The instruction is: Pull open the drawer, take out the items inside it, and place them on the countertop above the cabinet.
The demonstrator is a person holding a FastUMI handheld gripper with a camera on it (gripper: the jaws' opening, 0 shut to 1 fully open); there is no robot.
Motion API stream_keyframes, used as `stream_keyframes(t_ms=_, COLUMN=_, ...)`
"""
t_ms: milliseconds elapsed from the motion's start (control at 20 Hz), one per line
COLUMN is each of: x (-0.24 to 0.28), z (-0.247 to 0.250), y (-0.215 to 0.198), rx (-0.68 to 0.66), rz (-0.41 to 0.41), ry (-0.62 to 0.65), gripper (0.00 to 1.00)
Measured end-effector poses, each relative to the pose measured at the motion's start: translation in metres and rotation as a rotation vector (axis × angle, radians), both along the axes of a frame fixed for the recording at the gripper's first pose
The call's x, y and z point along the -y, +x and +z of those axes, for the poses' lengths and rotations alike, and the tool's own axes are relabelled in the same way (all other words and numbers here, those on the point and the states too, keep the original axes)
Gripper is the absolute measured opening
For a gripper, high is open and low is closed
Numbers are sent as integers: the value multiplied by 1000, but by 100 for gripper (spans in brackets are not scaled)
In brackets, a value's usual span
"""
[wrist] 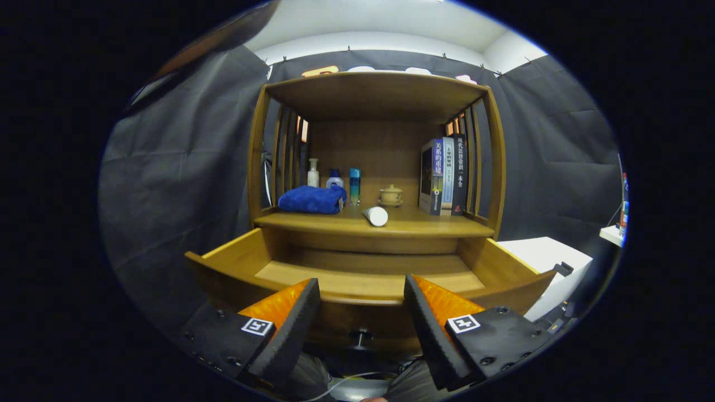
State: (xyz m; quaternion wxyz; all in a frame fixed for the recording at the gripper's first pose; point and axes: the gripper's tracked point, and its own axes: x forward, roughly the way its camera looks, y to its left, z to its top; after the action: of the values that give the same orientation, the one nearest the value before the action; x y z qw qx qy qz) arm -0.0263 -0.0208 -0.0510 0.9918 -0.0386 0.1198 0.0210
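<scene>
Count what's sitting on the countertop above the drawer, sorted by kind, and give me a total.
Bottles: 3
Books: 3
Blue towel: 1
Lidded cup: 1
White tube on its side: 1
Total: 9
Gripper open, holding nothing.

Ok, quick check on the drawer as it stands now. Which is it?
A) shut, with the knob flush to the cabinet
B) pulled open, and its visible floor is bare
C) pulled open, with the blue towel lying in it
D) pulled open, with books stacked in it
B: the drawer stands pulled out with bare wood on its visible floor, the blue towel lies on the countertop above, and the open gripper hovers at the drawer's front, holding nothing.
</scene>
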Motion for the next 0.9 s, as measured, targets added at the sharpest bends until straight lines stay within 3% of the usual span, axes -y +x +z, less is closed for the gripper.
stream_keyframes(t_ms=250, x=5, z=-39, y=-2, rx=-62, rz=-31, ry=-5, gripper=98)
stream_keyframes(t_ms=700, x=12, z=-35, y=17, rx=-1, rz=-69, ry=-41, gripper=98)
stream_keyframes(t_ms=900, x=11, z=-32, y=48, rx=18, rz=-67, ry=-37, gripper=99)
